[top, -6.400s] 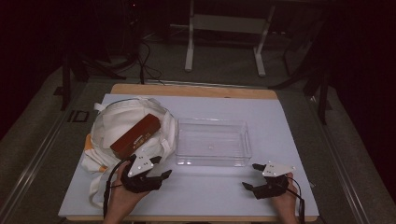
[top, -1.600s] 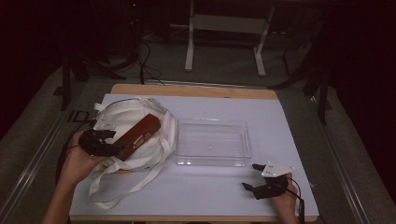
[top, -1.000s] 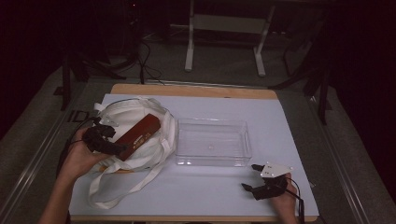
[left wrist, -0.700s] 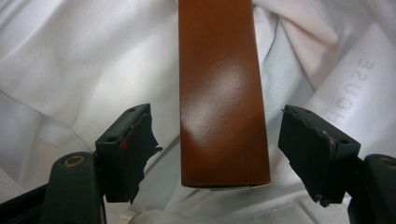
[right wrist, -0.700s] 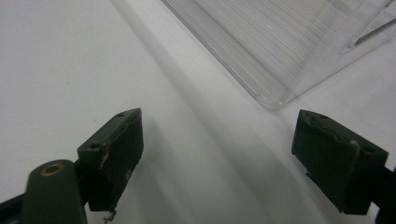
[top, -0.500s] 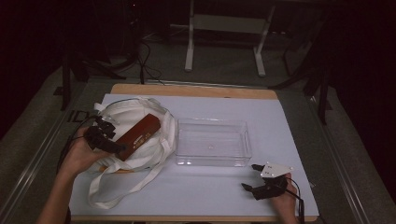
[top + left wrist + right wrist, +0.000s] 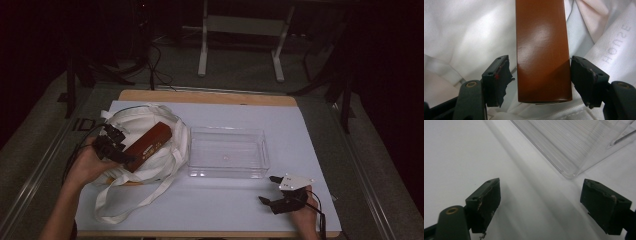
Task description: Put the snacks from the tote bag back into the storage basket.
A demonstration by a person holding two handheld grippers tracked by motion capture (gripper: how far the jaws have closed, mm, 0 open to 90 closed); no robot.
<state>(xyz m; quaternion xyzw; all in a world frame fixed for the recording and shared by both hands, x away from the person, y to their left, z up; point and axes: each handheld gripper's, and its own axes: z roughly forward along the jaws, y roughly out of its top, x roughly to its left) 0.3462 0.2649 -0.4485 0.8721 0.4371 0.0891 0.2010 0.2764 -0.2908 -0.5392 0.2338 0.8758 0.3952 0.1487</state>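
Observation:
A long brown box (image 7: 148, 144) (image 7: 541, 50) lies on top of a white cloth bag (image 7: 155, 167) (image 7: 461, 32) at the left of the table. My left gripper (image 7: 124, 148) (image 7: 539, 77) reaches in from the left and straddles the box's near end. Its jaws have just been closing: the right pad sits against the box's side, and a narrow gap remains at the left pad. At the table's front right, my right gripper (image 7: 266, 190) (image 7: 540, 202) rests open on the white mat, nothing between its pads, and points toward a corner of the clear plastic tray (image 7: 227, 172) (image 7: 564, 157).
The clear tray stands mid-table with nothing in it, just right of the bag. The bag's long straps (image 7: 130, 200) trail toward the front edge. A white mat (image 7: 225, 210) covers the wooden tabletop (image 7: 200, 96). Dark floor and stand legs lie beyond.
The left gripper's jaws have narrowed around the near end of the brown box. The hand shifted only slightly toward the box. The right gripper has stayed put.

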